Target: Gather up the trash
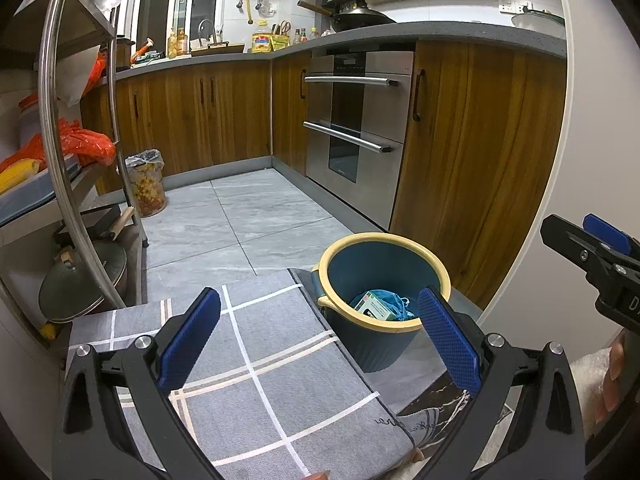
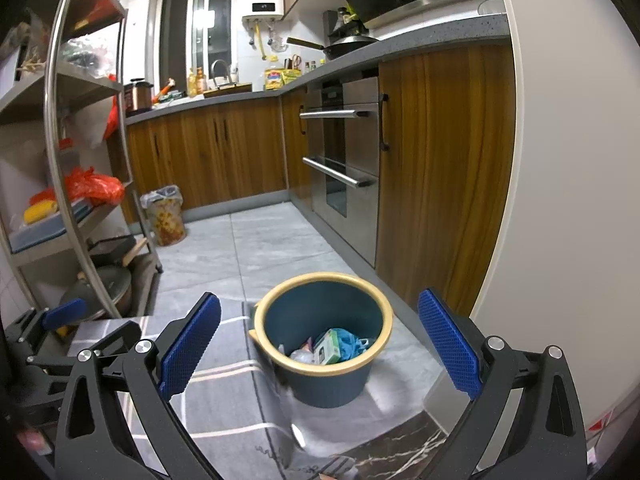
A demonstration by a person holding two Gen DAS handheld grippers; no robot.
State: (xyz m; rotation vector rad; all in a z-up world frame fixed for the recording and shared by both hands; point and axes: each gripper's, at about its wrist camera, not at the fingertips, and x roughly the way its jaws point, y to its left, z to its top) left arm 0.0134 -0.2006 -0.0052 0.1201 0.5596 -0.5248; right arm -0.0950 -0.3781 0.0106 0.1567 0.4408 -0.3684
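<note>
A dark blue trash bin with a yellow rim [image 1: 416,252] [image 2: 360,284] stands on the kitchen floor beside a grey checked mat [image 1: 256,360] [image 2: 224,400]. Inside lie a green-and-white box [image 1: 376,307] [image 2: 327,347], a blue plastic bag [image 1: 394,302] [image 2: 349,343] and other wrappers [image 2: 302,354]. My left gripper [image 1: 320,336] is open and empty above the mat, left of the bin. My right gripper [image 2: 320,340] is open and empty, hovering over the bin's opening. Each gripper shows at the edge of the other's view [image 1: 592,248] [image 2: 60,324].
Wooden cabinets [image 1: 472,140] and a steel oven [image 1: 356,120] line the right side. A metal shelf rack [image 1: 52,120] with pots and orange bags stands on the left. A second bin with a patterned liner [image 1: 146,184] sits at the far corner. Grey floor tiles [image 1: 256,216] lie between.
</note>
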